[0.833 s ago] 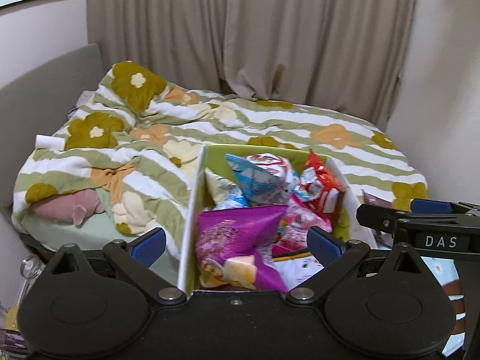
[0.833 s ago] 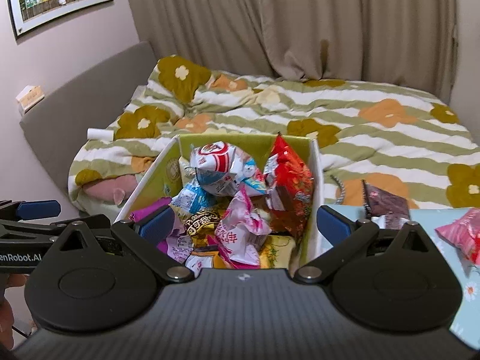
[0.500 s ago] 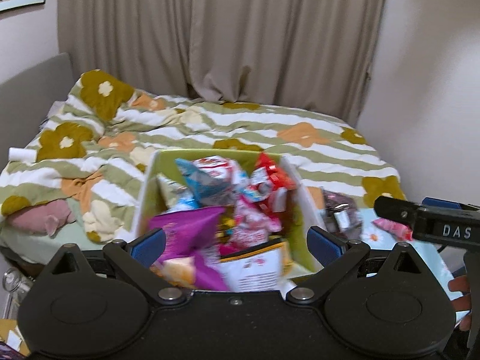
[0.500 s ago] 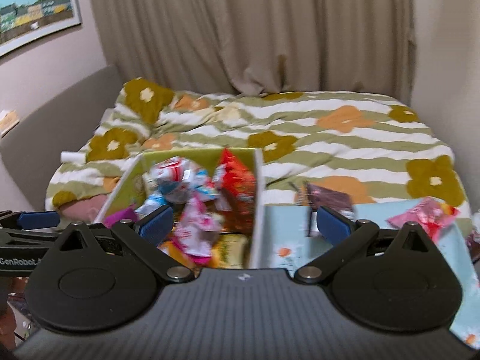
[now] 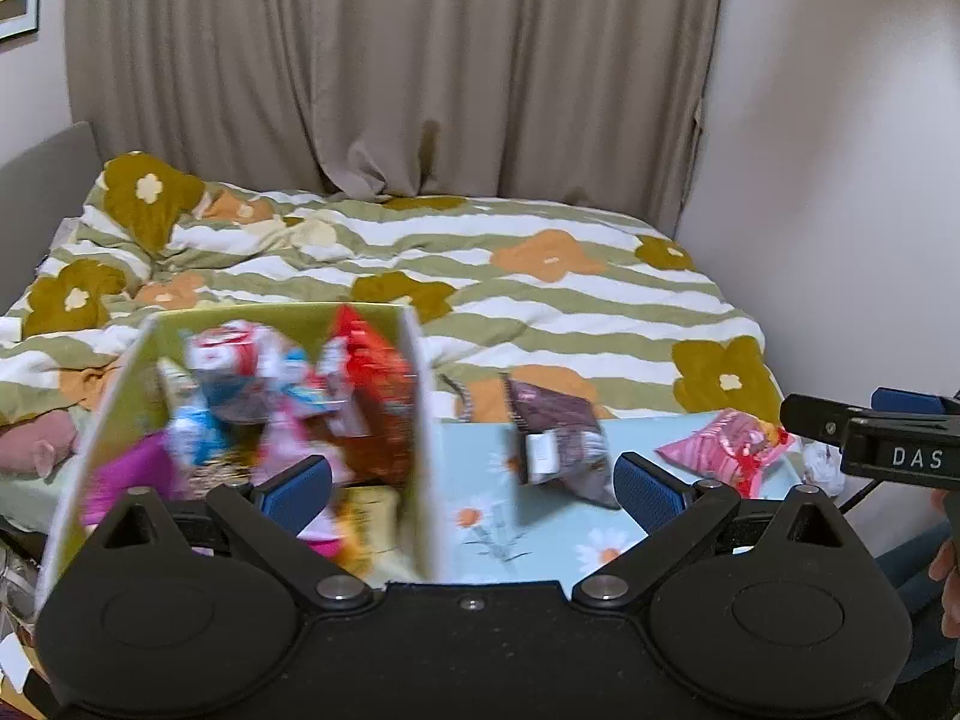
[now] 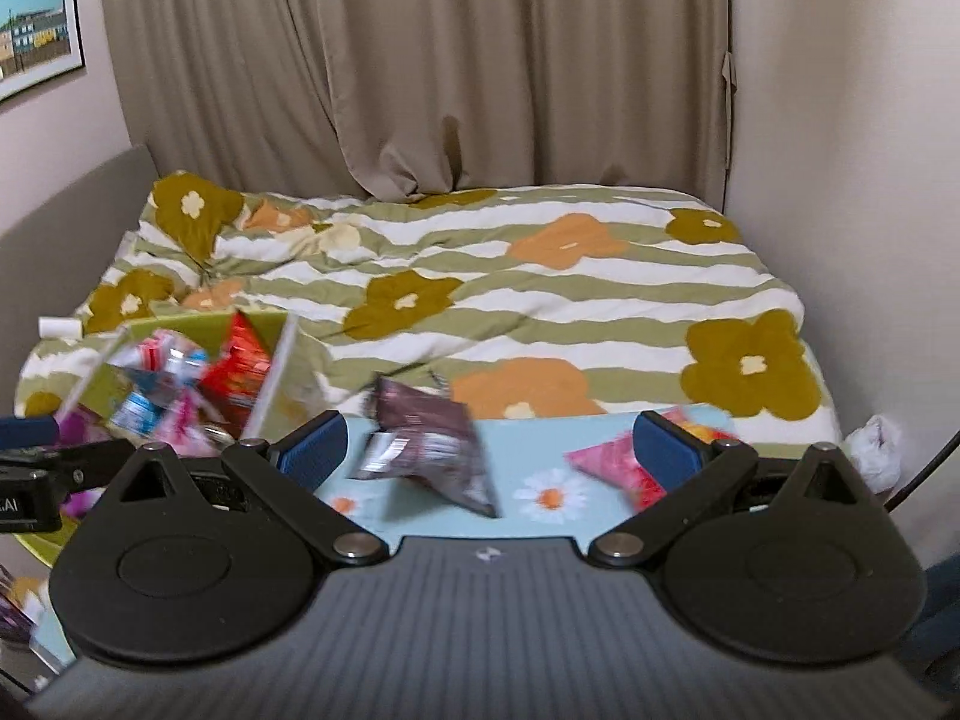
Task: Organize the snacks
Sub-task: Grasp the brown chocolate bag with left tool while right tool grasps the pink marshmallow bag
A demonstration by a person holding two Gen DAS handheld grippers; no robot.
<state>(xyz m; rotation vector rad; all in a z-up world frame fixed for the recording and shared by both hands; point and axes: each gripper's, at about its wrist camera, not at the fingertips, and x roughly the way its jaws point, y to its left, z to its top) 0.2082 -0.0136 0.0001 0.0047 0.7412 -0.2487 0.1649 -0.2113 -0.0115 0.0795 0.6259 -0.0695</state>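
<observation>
1. On the pale blue flowered surface (image 6: 540, 438) at the foot of the bed lie the two loose snacks: a dark brown packet (image 6: 429, 450) and, farther to our right, a pink packet (image 6: 606, 465), well apart from each other.
2. To our left stands the green box (image 5: 423, 420), already crowded with bags: a red one (image 5: 375, 396) against its right wall, a purple one (image 5: 126, 474) at the near left, blue and white ones between. Motion blur keeps us from reading any label.
3. Our left gripper (image 5: 474, 483) is spread wide with nothing between its fingers; the box's right wall and the brown packet both sit in the gap it frames, neither touched.
4. Our right gripper (image 6: 489, 444) is likewise released and empty, with the brown packet framed between its blue pads (image 6: 315, 441) and the pink packet partly hidden behind the right one.
5. We judge the step in hand to be reaching for a loose snack, most likely the brown packet, since it lies nearest the box and nearest the middle of both views.
6. The next move calls for bringing one gripper down over that packet, closing on an edge or a fold of the crinkled film, then lifting it over the box wall.
7. The box looks nearly full, so the packet may need to be laid on top.
</observation>
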